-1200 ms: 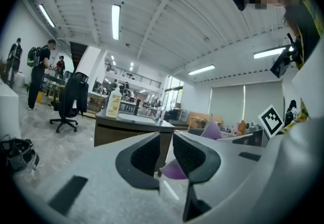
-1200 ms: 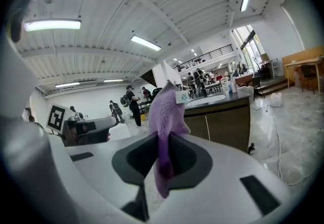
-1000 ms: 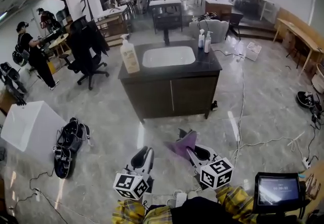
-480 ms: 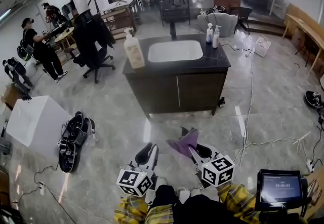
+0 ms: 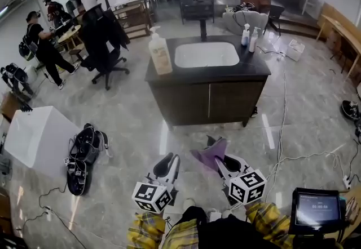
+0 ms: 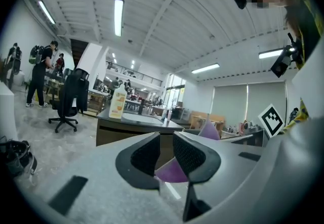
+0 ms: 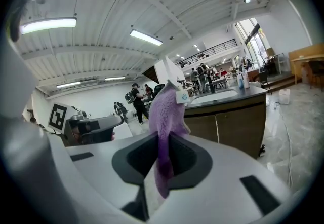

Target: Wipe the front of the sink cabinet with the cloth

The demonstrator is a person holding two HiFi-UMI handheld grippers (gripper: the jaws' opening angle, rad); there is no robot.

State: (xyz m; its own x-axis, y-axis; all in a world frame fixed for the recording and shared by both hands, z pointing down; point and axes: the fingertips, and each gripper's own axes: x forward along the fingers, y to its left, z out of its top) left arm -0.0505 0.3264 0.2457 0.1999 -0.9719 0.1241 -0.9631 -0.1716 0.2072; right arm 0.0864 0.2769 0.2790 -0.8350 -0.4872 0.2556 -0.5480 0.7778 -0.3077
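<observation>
Right tongs (image 5: 219, 158) pinch the purple cloth (image 5: 210, 152), left tongs (image 5: 168, 162) barely parted, empty; cabinet front (image 5: 208, 104) well ahead, so close in and press cloth flat.

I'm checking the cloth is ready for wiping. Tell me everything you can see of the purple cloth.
The purple cloth looks like fuzzy microfibre, with a small white tag near its top. Crumpled and upright, it is pinched in the right gripper, a tail hanging below the jaws. Nothing else visibly touches it, and it is well short of the sink cabinet.
</observation>
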